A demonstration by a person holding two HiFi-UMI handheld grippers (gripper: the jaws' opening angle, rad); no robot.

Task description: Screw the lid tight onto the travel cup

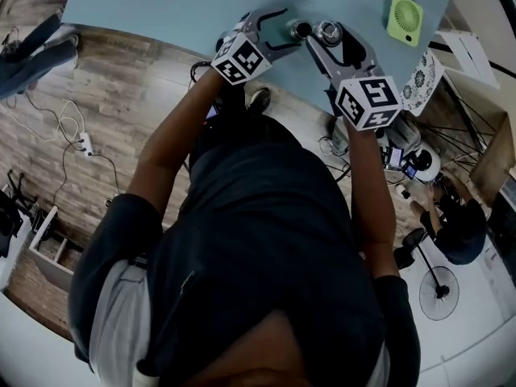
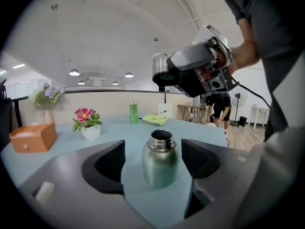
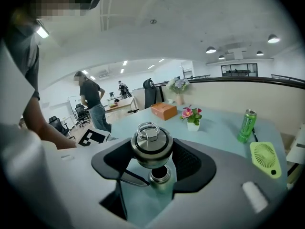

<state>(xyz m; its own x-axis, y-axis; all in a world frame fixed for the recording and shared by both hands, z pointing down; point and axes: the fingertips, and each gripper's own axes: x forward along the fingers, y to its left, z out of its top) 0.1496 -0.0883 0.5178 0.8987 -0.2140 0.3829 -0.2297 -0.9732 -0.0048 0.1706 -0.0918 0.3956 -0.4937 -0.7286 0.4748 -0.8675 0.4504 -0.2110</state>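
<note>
"What is the person wearing?"

"A dark short-sleeved shirt (image 1: 266,216) with a paler grey panel (image 1: 117,313) at one shoulder."

"And the tongs?"

"The left tongs (image 2: 152,159) and right tongs (image 3: 152,156) have smooth grey bodies and black ribbed pads (image 2: 110,163). Each carries a white cube (image 1: 240,57) printed with black square markers."

1. Looks like an open-plan office.
2. Shown by a desk (image 3: 119,104) and black swivel chairs (image 3: 54,122) at the back, with a person (image 3: 93,104) standing among them.
3. Lit by round ceiling lamps (image 3: 211,49) under a plain white ceiling.
4. Floored in wood-look planks (image 1: 121,87), strewn with a power strip (image 1: 85,144) and loose cables (image 1: 68,123), a pedestal fan (image 1: 439,291) nearby.
5. Furnished with a pale blue table (image 2: 114,128) bearing a potted flower (image 2: 89,128) and a drink can (image 2: 133,112).
</note>
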